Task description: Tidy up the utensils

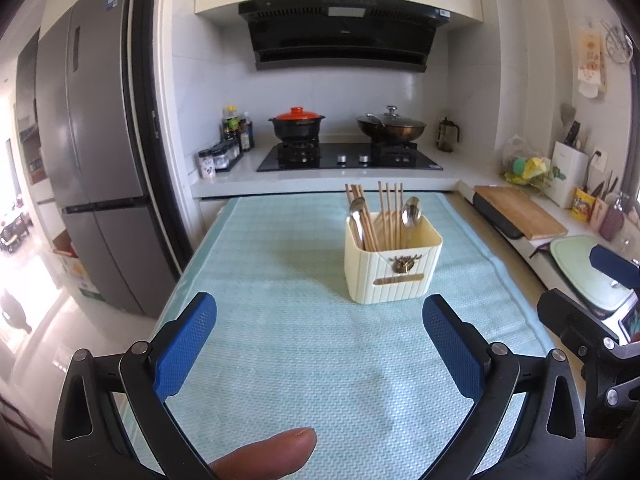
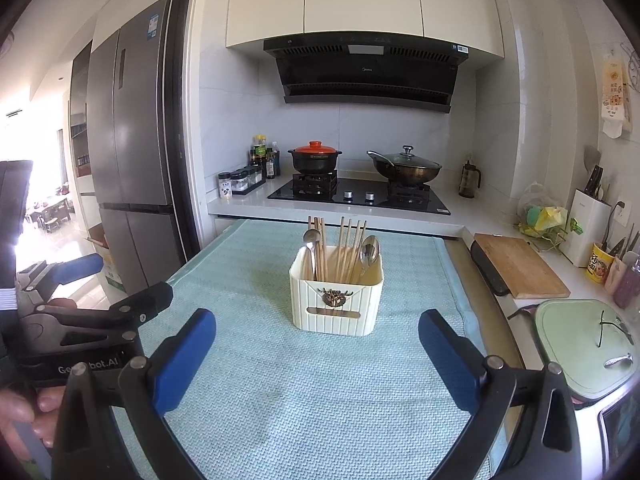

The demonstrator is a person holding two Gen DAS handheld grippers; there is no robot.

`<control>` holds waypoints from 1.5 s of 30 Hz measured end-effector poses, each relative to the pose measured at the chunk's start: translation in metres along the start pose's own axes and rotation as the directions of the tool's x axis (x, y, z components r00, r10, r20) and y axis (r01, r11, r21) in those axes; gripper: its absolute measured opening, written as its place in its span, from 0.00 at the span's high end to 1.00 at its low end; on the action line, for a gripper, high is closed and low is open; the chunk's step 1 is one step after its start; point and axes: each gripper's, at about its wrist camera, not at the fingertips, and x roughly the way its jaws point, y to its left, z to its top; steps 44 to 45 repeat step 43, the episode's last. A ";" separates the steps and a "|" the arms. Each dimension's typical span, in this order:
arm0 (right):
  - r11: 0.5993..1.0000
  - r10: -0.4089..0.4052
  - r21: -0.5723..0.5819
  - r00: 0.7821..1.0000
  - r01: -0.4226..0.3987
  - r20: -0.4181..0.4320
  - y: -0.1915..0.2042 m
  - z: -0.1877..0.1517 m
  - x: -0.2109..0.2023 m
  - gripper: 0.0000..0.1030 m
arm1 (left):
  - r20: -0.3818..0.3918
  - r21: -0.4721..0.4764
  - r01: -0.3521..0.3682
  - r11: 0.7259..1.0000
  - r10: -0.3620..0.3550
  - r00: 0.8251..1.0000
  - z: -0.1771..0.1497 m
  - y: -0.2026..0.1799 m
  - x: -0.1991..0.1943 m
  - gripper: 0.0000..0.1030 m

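On the table, spread with a pale blue-green mat, nothing loose is left lying. Left to right in the cream utensil holder: a spoon with a bundle of wooden chopsticks on the left side, more chopsticks in the middle, and a second spoon on the right. By this the sorting looks finished, or very nearly.

The left hand-held gripper hangs short of the holder, fingers wide apart, holding nothing. The right hand-held gripper is likewise spread wide and empty, touching nothing.
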 end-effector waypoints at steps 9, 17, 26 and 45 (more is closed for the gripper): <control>1.000 -0.004 -0.003 1.000 0.004 0.003 0.001 0.001 -0.002 0.00 | 0.000 0.003 0.002 1.000 -0.002 1.000 0.000 0.000 -0.001 0.00; 1.000 0.006 -0.007 1.000 -0.006 -0.007 0.003 -0.001 -0.001 0.00 | -0.004 0.000 0.002 1.000 -0.002 1.000 -0.001 -0.003 0.000 0.00; 1.000 0.002 -0.008 1.000 -0.002 -0.008 0.004 -0.002 -0.002 0.00 | -0.005 0.002 0.003 1.000 -0.003 1.000 0.000 -0.004 0.000 0.00; 1.000 -0.011 0.004 1.000 0.011 -0.020 -0.003 -0.004 0.000 0.00 | 0.006 0.021 -0.019 1.000 0.019 1.000 -0.003 -0.008 0.003 0.00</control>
